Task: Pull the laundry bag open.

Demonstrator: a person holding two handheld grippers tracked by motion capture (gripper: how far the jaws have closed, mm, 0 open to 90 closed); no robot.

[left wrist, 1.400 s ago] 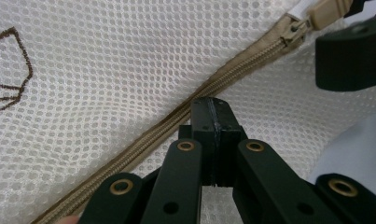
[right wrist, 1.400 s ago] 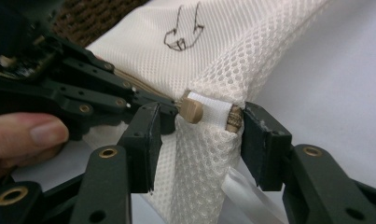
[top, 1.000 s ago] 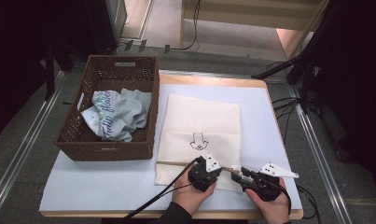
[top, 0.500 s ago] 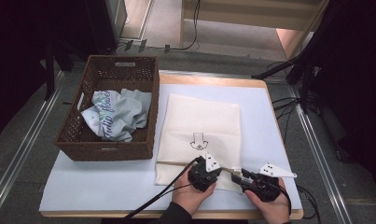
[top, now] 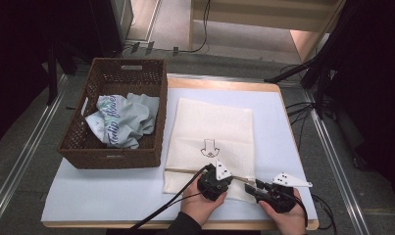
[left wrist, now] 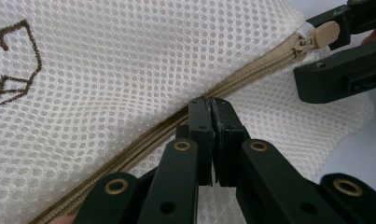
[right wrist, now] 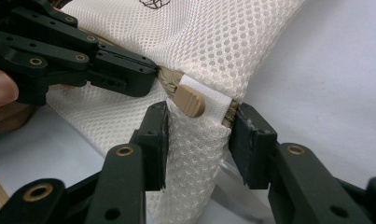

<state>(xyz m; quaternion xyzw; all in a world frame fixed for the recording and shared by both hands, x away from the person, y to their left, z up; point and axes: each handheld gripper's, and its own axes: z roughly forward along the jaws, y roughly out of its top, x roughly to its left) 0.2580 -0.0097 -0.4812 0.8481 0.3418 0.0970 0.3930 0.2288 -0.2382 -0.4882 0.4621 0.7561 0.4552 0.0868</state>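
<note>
The mesh laundry bag is pinched at its zipper by the closed left fingers; the zipper pull sits between the half-open right fingers, ungripped. Mesh could be caught instead.

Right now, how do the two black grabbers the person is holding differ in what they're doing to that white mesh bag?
The left gripper is pinched shut on the zipper partway along the mesh bag; the right gripper has a gap between its jaws, which straddle the bag's corner around the tan zipper pull. The left sits toward the bag's middle, the right at its end. Both are black, two-jawed and work the same zipper line at the near edge.
</note>
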